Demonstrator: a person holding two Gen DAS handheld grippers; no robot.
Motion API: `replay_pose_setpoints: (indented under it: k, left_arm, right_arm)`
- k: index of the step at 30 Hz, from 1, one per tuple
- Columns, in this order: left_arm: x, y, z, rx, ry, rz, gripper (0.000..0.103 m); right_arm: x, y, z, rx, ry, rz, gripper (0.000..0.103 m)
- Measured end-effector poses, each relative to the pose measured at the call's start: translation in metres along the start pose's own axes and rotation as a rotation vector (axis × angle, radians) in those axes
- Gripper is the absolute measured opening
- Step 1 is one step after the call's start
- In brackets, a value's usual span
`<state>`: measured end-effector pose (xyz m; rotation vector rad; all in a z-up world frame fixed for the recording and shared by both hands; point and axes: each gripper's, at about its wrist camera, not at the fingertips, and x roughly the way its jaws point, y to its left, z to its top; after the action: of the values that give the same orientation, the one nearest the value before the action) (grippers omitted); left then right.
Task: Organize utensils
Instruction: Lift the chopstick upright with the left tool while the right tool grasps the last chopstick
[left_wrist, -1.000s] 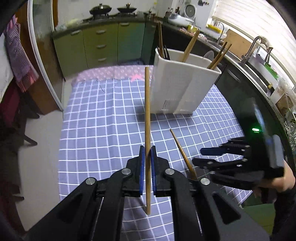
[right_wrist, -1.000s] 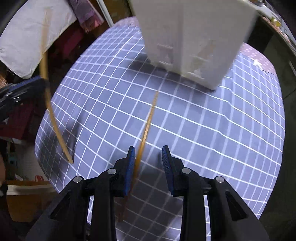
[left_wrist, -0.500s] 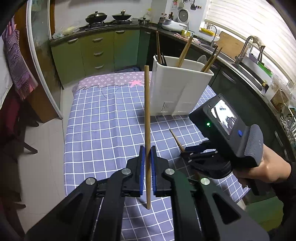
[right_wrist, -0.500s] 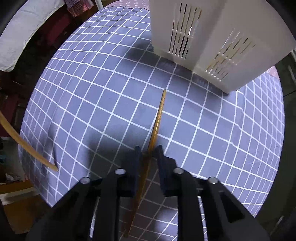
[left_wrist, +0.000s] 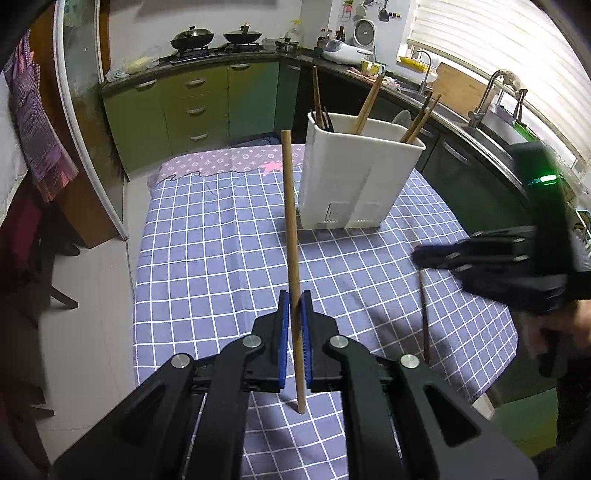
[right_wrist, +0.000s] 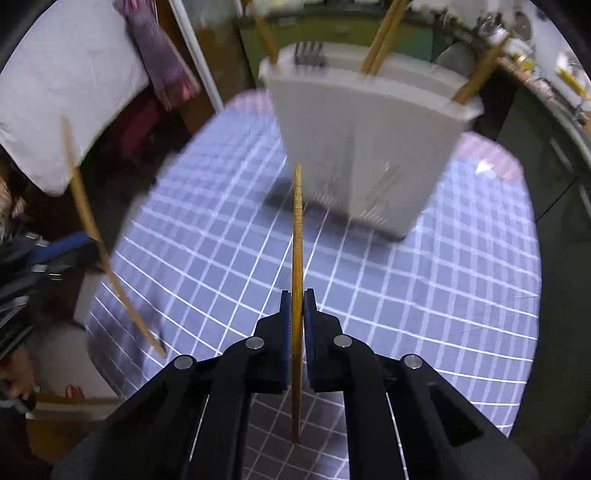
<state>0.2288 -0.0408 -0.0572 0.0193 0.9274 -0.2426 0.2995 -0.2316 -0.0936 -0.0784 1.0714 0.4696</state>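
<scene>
Left wrist view showed the left gripper (left_wrist: 294, 325) clamped low on a slim, stiff, light bamboo chopstick (left_wrist: 291, 236). The right gripper (right_wrist: 297, 328) pinched a second wooden chopstick (right_wrist: 297, 236) likewise, both above the checked purple tablecloth (left_wrist: 207, 258), near the white plastic utensil holder (left_wrist: 354, 184). Smooth round shafts probably swivel; gripping nearer mid-length seemed steadier.

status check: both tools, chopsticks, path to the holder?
Left tool shut on a chopstick. Right tool shut on second chopstick, clear of the cloth. White holder ahead, nothing between.
</scene>
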Motion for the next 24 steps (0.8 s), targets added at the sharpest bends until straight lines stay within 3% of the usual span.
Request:
replay_pose_setpoints:
  k: [10, 24]
  left_arm:
    - [-0.009, -0.006, -0.008, 0.031, -0.033, 0.011, 0.006]
    - [-0.015, -0.013, -0.009, 0.053, -0.039, 0.006, 0.006]
  right_arm:
    - [-0.077, -0.012, -0.057, 0.012, -0.187, -0.01, 0.007]
    - [-0.082, -0.018, -0.069, 0.035, -0.203, 0.012, 0.008]
